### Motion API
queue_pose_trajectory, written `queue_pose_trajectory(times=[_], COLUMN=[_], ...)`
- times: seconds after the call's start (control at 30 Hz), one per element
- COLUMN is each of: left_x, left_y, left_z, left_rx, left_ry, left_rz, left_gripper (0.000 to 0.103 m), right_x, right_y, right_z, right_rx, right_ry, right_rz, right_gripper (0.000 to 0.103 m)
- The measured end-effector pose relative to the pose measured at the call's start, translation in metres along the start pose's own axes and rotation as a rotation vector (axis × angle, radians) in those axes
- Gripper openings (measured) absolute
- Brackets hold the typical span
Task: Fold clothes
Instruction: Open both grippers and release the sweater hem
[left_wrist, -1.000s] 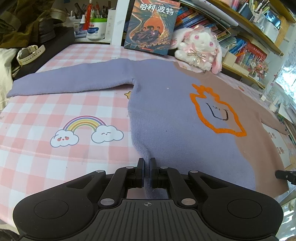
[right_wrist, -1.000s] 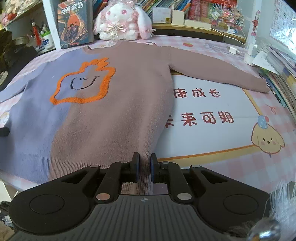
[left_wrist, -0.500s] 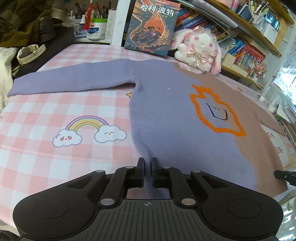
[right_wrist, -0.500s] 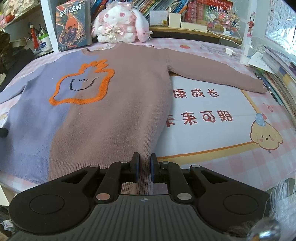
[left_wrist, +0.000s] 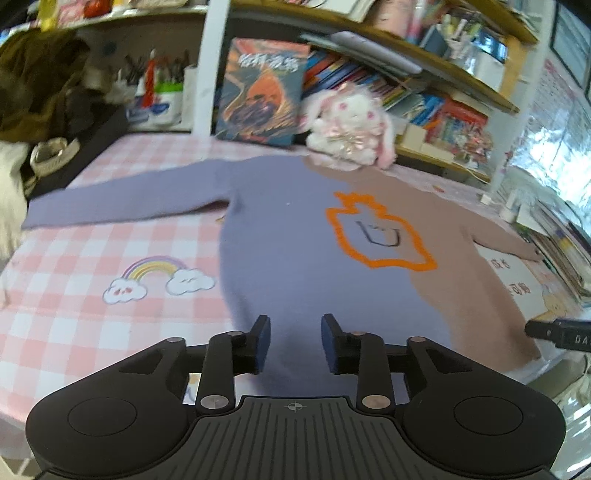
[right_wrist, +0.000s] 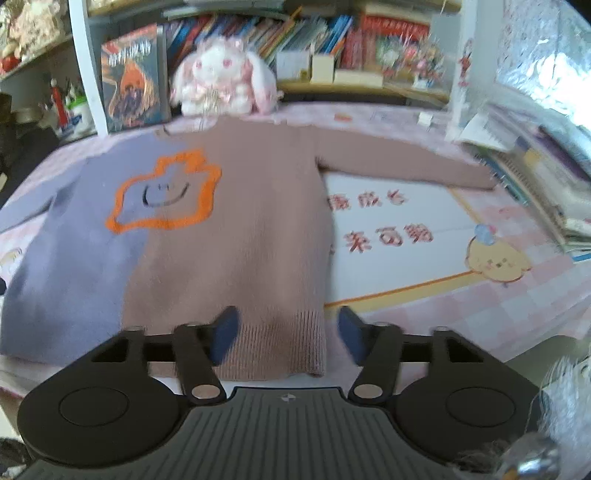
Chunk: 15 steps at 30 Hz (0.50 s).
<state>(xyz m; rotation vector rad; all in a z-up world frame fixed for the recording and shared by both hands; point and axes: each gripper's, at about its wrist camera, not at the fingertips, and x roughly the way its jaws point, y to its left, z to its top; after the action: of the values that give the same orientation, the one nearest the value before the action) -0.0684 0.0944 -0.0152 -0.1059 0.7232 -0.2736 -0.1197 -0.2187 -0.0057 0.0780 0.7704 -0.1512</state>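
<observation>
A sweater (left_wrist: 295, 236) lies flat on the table, front up, its left half lilac and its right half dusty pink (right_wrist: 240, 229), with an orange outlined smiling shape on the chest and both sleeves stretched out sideways. My left gripper (left_wrist: 294, 341) hovers over the lilac hem corner; its jaws are opening and the pads press on nothing. My right gripper (right_wrist: 288, 338) hovers over the pink ribbed hem; its jaws are opening too, with the hem lying below the gap, not gripped. The right gripper's fingertip (left_wrist: 546, 330) shows at the edge of the left wrist view.
The table (left_wrist: 74, 258) wears a pink checked cloth with a rainbow print. A white plush rabbit (left_wrist: 347, 127) and a book (left_wrist: 258, 99) stand behind the collar. Stacked books and papers (right_wrist: 546, 177) line the right side; a watch (left_wrist: 51, 151) and dark clothing lie far left.
Both grippers were shut on the sweater's hem corners; both have since let go, opened and drawn back and up. The hem now lies flat on the table.
</observation>
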Motion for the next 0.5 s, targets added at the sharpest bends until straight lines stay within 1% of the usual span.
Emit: queue_pose_trajectory(times=[0.03, 0.07, 0.1, 0.13, 0.2, 0.23, 0.3, 0.5], left_x=[-0.002, -0.004, -0.006, -0.008, -0.013, -0.015, -0.017, -0.022], left_y=[-0.005, -0.009, -0.013, -0.017, -0.025, -0.030, -0.038, -0.056], left_z=[-0.001, -0.001, -0.003, -0.004, -0.008, -0.010, -0.013, -0.015], left_rx=[0.004, 0.009, 0.016, 0.024, 0.051, 0.066, 0.087, 0.092], left_ry=[-0.007, -0.014, -0.019, -0.025, -0.037, -0.041, -0.037, -0.047], left_rz=[0.003, 0.005, 0.009, 0.013, 0.021, 0.024, 0.037, 0.084], left_gripper=[0.044, 0.049, 0.063, 0.074, 0.081, 0.084, 0.088, 0.093], right_x=[-0.005, -0.009, -0.013, -0.017, -0.021, -0.022, -0.024, -0.026], right_y=[0.002, 0.003, 0.005, 0.006, 0.008, 0.009, 0.009, 0.003], right_z=[-0.001, -0.001, -0.002, -0.004, -0.008, -0.009, -0.011, -0.015], right_rx=[-0.001, -0.004, -0.007, -0.010, -0.018, -0.023, -0.038, -0.076], right_ry=[-0.017, -0.030, -0.042, -0.053, -0.060, -0.063, -0.071, -0.089], right_rz=[-0.012, -0.025, -0.038, -0.050, -0.061, -0.063, -0.060, -0.028], right_gripper=[0.074, 0.080, 0.083, 0.085, 0.089, 0.089, 0.091, 0.095])
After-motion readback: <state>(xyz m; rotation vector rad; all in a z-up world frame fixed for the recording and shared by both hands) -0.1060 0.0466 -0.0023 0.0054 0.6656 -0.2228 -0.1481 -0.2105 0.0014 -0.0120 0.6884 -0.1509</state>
